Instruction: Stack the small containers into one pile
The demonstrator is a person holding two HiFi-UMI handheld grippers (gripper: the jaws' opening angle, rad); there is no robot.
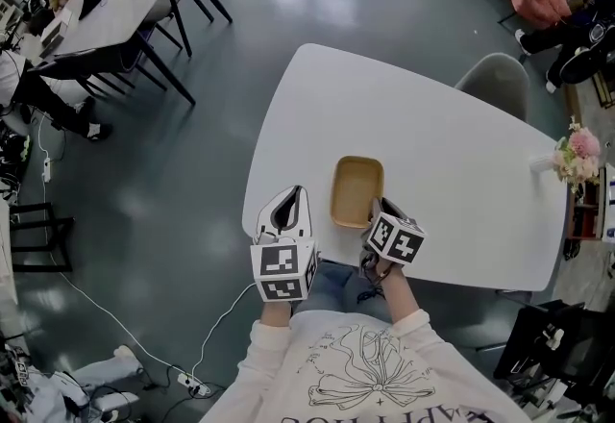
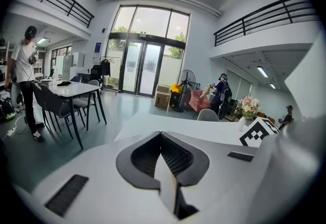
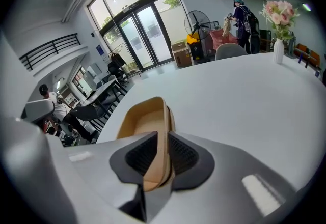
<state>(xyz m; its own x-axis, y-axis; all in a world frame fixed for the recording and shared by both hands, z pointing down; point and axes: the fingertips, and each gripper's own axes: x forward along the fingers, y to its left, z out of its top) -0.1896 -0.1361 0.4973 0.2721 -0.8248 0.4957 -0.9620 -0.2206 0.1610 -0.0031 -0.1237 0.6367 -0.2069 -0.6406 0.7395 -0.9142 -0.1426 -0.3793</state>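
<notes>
A shallow tan container (image 1: 356,188) lies on the white table (image 1: 432,123) near its front edge. Its rim looks layered, so it may be more than one nested piece; I cannot tell. My right gripper (image 1: 377,214) is at its near right corner. In the right gripper view the container's side wall (image 3: 140,121) stands between the jaws of the right gripper (image 3: 162,136), and the pads sit a little off it, open. My left gripper (image 1: 288,205) hovers by the table's left edge. In its own view the left gripper (image 2: 161,139) is shut on nothing.
A vase of pink flowers (image 1: 579,154) stands at the table's far right edge. A grey chair (image 1: 495,80) is tucked in behind the table. Another table with chairs (image 1: 115,3) stands far left, and a cable (image 1: 125,325) runs over the floor.
</notes>
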